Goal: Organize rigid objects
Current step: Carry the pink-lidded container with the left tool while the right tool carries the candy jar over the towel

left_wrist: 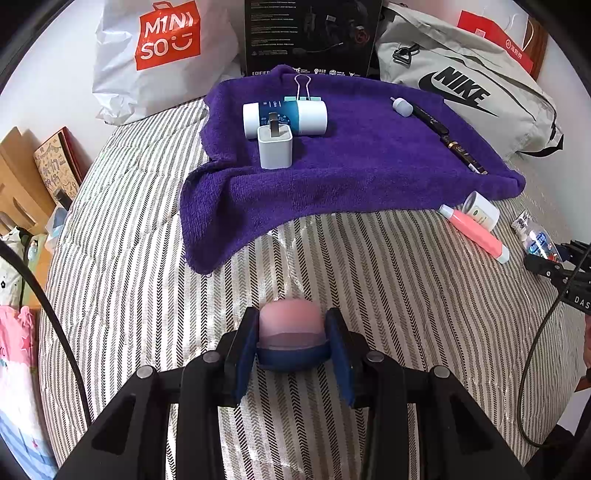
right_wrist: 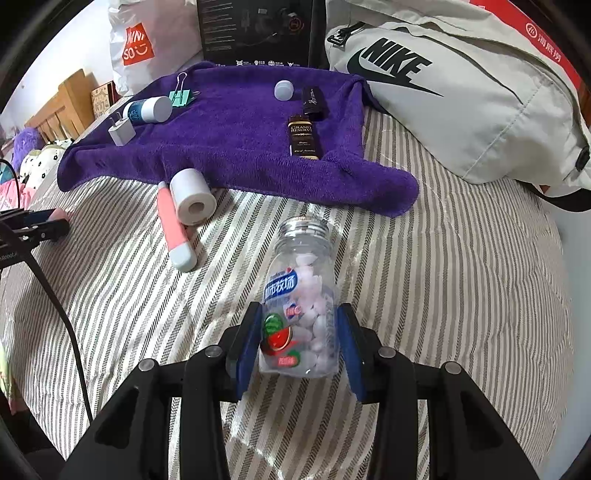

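My left gripper (left_wrist: 291, 343) is shut on a pink round object with a dark blue base (left_wrist: 290, 325), above the striped bedspread. My right gripper (right_wrist: 299, 343) is shut on a clear candy bottle (right_wrist: 301, 295) with a silver cap. A purple towel (left_wrist: 351, 166) lies ahead, carrying a white charger (left_wrist: 275, 147), a white-and-blue cylinder (left_wrist: 284, 118), a teal binder clip (left_wrist: 303, 94), a small white cap (left_wrist: 400, 107) and a dark pen-like bar (left_wrist: 447, 138). A pink tube (right_wrist: 173, 229) and a white roll (right_wrist: 192, 197) lie by the towel's edge.
A Miniso bag (left_wrist: 162, 48), a black box (left_wrist: 310, 33) and a grey Nike bag (right_wrist: 461, 99) stand behind the towel. A black cable (right_wrist: 55, 295) runs at the left. Wooden furniture (left_wrist: 18, 177) is beside the bed at left.
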